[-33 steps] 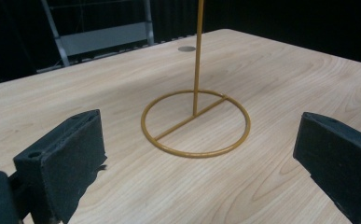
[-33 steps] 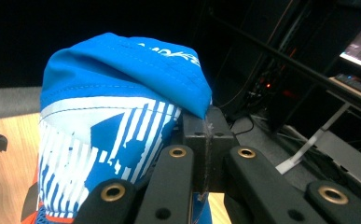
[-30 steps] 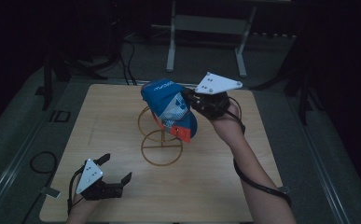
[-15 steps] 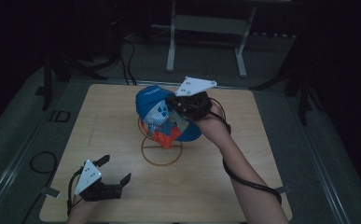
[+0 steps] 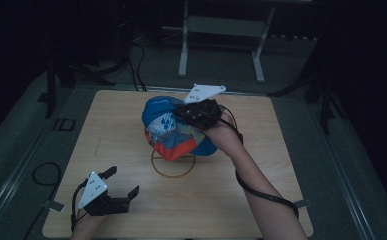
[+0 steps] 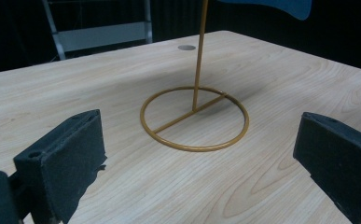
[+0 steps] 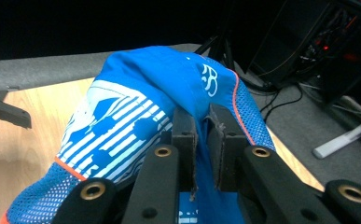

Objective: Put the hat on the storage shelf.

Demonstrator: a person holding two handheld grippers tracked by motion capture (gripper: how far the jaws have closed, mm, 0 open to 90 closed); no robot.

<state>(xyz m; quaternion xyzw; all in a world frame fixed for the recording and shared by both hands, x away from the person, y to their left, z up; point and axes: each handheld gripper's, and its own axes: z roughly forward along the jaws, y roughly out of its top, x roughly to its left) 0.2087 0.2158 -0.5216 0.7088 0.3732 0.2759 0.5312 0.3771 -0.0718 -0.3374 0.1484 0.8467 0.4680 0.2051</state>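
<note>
While cap shifted left, right gripper clamped

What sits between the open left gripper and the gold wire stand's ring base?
Nothing: only bare light wooden tabletop lies between the left gripper and the gold wire stand, seen in the left gripper view.

high view overlooks table; claw cameras sit close, low.

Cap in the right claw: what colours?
Blue cap with white stripes and orange trim; the right gripper view shows it best.
</note>
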